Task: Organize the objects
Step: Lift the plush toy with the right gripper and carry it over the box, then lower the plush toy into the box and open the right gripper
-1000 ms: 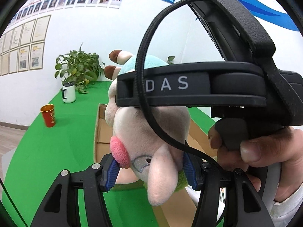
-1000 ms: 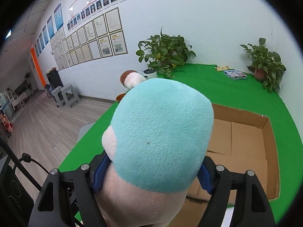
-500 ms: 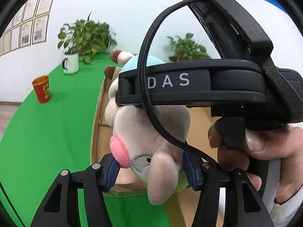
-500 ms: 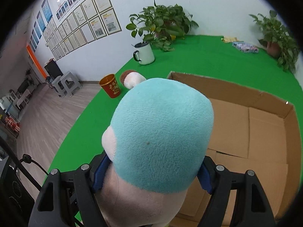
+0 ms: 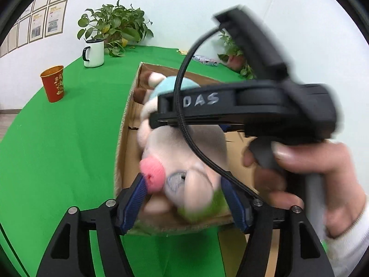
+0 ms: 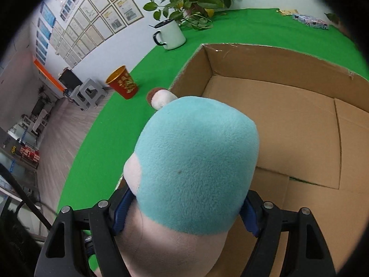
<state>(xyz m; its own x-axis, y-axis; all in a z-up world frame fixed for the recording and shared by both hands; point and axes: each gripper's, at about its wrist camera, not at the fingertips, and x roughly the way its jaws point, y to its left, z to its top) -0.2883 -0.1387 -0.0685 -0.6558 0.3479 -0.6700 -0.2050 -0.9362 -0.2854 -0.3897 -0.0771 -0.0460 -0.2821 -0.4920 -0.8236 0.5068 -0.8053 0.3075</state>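
Observation:
A plush toy (image 5: 184, 161) with a pale pink body, a pink snout and a light blue back (image 6: 196, 161) is held over an open cardboard box (image 6: 288, 115). My left gripper (image 5: 186, 200) is shut on its head end. My right gripper (image 6: 184, 210) is shut on its body. In the left wrist view the right gripper's black body and the hand on it cross over the toy. The box (image 5: 129, 143) lies on a green table and its floor is bare where it shows.
A red and gold cup (image 5: 53, 83) and a white mug (image 5: 93, 53) stand on the green cloth left of the box; both show in the right wrist view, cup (image 6: 123, 83), mug (image 6: 170, 34). Potted plants (image 5: 115, 30) line the back wall. A small packet (image 6: 310, 20) lies far right.
Both grippers have tilted down and moved forward with the toy. The toy now hangs lower, over the near left corner of the box. Both stay shut on it.

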